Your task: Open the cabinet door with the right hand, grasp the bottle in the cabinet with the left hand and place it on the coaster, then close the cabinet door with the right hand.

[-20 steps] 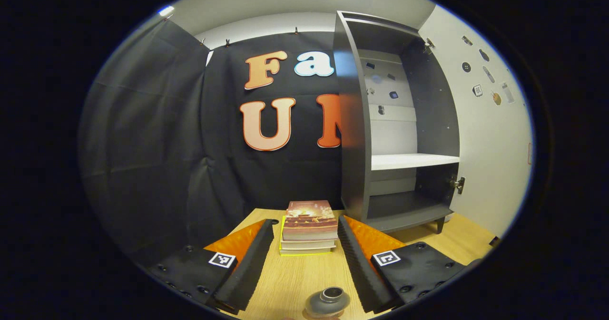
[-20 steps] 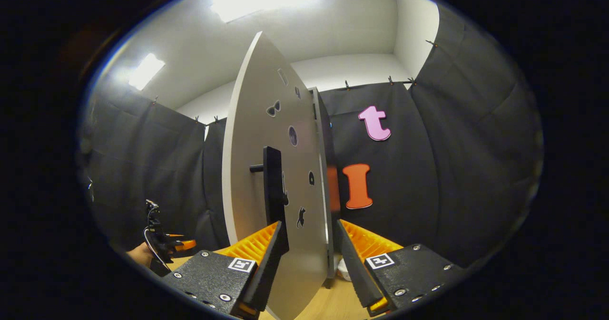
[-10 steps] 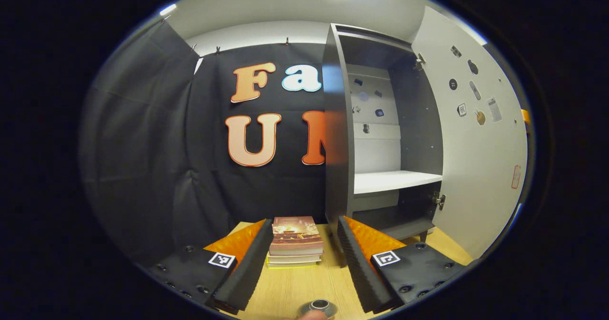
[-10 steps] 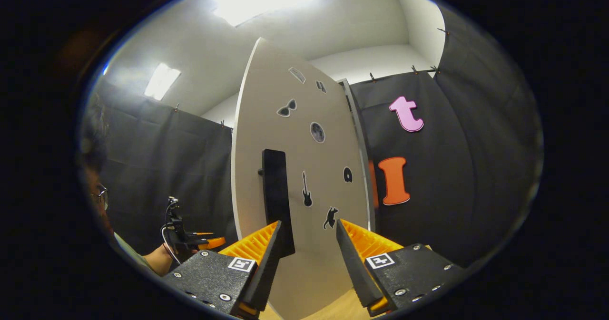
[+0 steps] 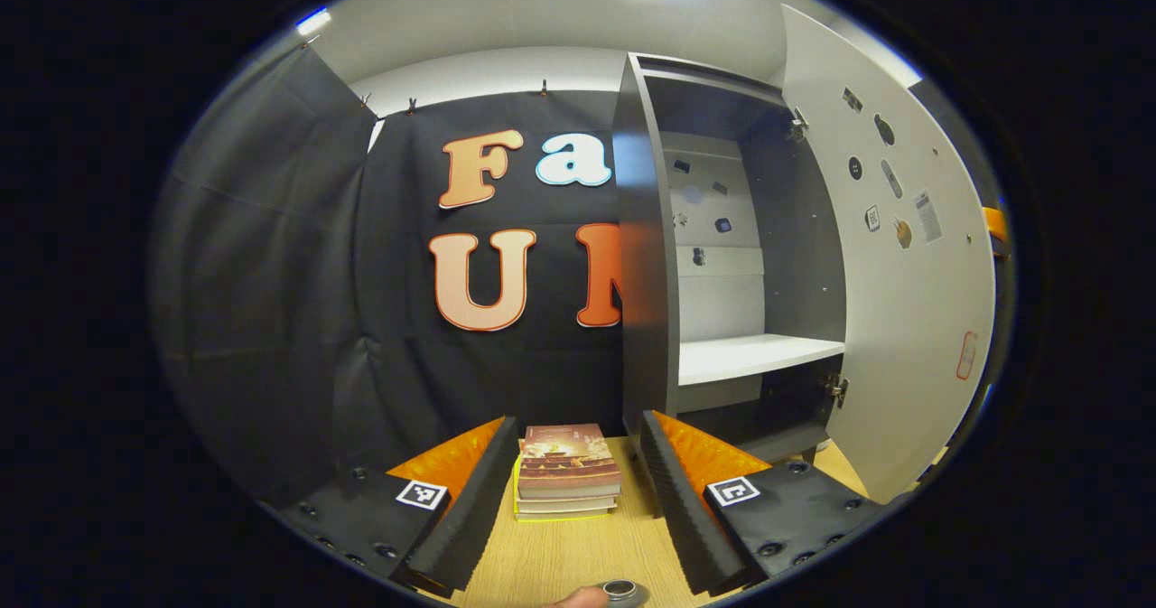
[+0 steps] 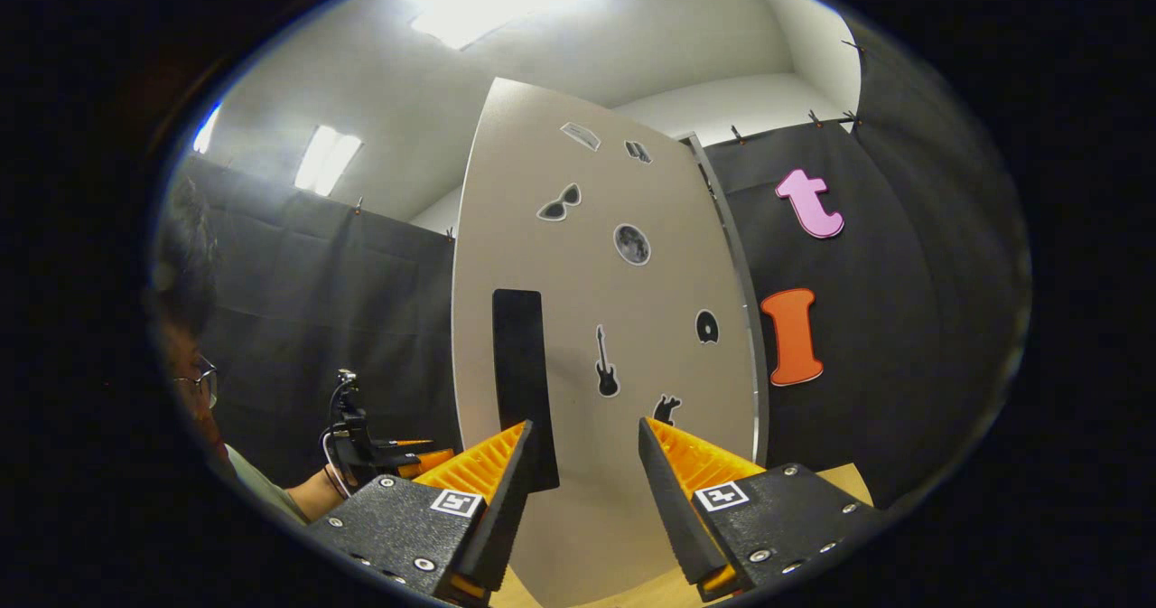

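Left gripper (image 5: 571, 491) is spread wide above the wooden table (image 5: 578, 554) — nothing between its fingers. Books (image 5: 565, 471) lie stacked beyond; the bottle (image 5: 621, 590) stands at the near edge. Far right, the cabinet (image 5: 713, 256) is open, door (image 5: 903, 256) swung out.

Right gripper (image 6: 578, 491) is spread too, facing the door's (image 6: 605, 337) outer side — black handle (image 6: 521, 382) just beyond its left finger (image 6: 501, 500), contact unclear.

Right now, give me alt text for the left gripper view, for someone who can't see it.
A tall dark grey cabinet stands open on a light wooden table, its pale sticker-dotted door swung out to the right and a white shelf bare inside. The left tool is open, aimed at a small stack of books.
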Action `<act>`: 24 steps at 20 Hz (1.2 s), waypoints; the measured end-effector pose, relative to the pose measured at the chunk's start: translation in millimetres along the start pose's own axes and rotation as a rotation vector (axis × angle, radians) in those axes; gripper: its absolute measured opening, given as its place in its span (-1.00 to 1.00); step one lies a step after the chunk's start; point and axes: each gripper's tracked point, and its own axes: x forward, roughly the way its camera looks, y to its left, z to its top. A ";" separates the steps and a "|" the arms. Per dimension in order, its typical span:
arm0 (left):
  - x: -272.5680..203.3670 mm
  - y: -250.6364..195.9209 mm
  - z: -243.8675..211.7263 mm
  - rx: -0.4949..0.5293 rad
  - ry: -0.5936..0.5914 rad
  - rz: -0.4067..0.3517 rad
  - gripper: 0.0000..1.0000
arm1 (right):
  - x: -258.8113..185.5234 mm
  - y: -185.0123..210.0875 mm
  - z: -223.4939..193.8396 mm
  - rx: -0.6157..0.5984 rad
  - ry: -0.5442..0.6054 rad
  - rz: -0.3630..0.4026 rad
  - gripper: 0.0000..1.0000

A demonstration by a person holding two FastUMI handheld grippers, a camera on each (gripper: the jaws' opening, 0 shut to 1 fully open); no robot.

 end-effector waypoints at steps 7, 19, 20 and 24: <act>1.5 -4.3 34.2 0.042 -0.074 -0.014 0.78 | 11.5 4.2 -3.6 -0.034 0.027 0.009 0.51; 7.0 5.0 38.3 0.028 -0.101 0.043 0.79 | 32.6 13.5 -13.5 -0.041 0.079 -0.003 0.53; 6.9 4.7 39.0 0.028 -0.103 0.045 0.77 | 35.5 12.6 -15.8 -0.047 0.088 -0.014 0.53; 6.1 7.1 38.5 0.025 -0.106 0.051 0.77 | 54.1 26.8 -30.6 -0.028 0.152 0.016 0.53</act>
